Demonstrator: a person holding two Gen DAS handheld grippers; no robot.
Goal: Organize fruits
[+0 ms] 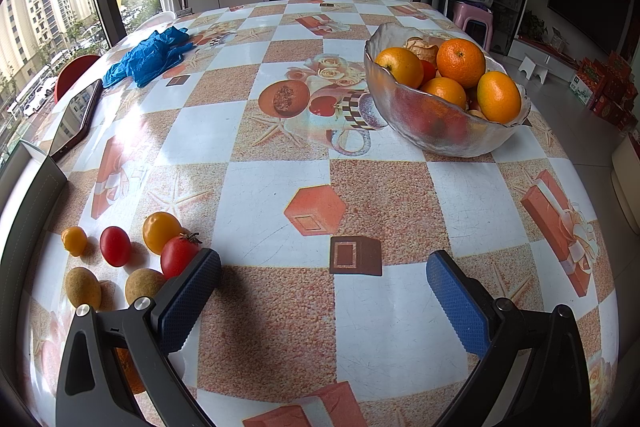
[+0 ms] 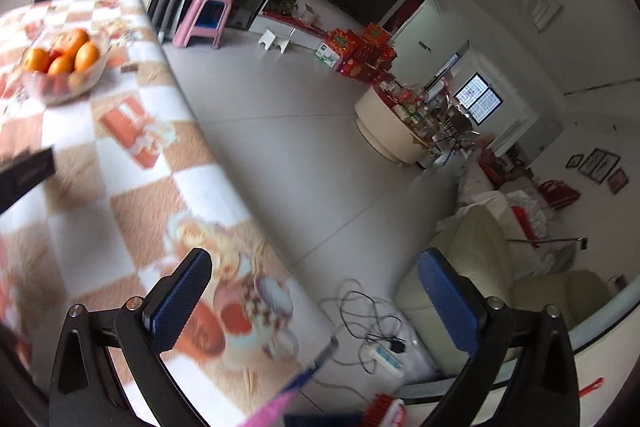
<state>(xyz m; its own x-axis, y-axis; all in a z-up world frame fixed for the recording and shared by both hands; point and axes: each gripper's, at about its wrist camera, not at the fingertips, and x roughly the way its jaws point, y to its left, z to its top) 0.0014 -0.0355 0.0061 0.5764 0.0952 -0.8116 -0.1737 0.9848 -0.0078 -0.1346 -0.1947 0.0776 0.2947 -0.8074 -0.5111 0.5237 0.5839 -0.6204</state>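
Red cherry tomato (image 1: 178,255) sits just left of the left gripper (image 1: 320,279), touching its left pad w/ five more small fruits beyond. Best swing left, centre jaws on one fruit, squeeze gently, carry to glass bowl (image 1: 440,131) ahead-right. Left gripper wide, empty, low over table. Right gripper (image 2: 316,291) wide, empty, tilted off table edge.

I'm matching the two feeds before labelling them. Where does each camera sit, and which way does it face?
Left wrist: low over the table, facing across it to the glass bowl and loose small fruits; open left gripper shows.
Right wrist: at the table's edge, tilted toward the floor and living room; open right gripper shows.
Shared: the bowl of oranges, the pink stool.
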